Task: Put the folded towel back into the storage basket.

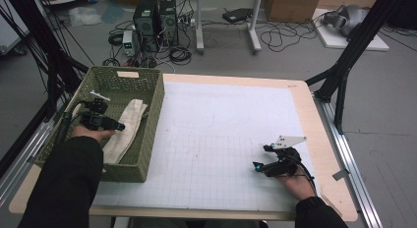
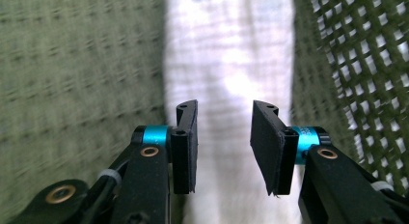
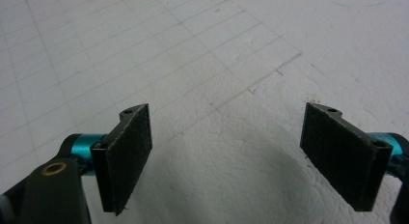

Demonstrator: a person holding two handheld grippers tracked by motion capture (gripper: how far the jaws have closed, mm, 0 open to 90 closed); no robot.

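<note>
A folded cream cloth (image 1: 127,127) lies along the floor of an olive woven basket (image 1: 150,83) at the table's left. My left gripper (image 1: 118,126) hovers inside the basket just over the cloth. In the left gripper view the cloth (image 2: 231,64) runs as a pale strip beyond my left gripper (image 2: 223,147), whose pads stand apart with nothing pinched between them. My right gripper (image 1: 259,158) rests low over the white grid mat (image 1: 216,139) at the front right. Its jaws spread wide in the right gripper view, around my right gripper (image 3: 226,156), over bare mat (image 3: 217,64).
The basket's mesh walls (image 2: 361,64) close in on both sides of the left gripper. Black frame struts (image 1: 344,66) rise at the table's right and left. The wooden table edge (image 1: 314,120) borders the mat. Computers and cables (image 1: 157,21) sit on the floor behind.
</note>
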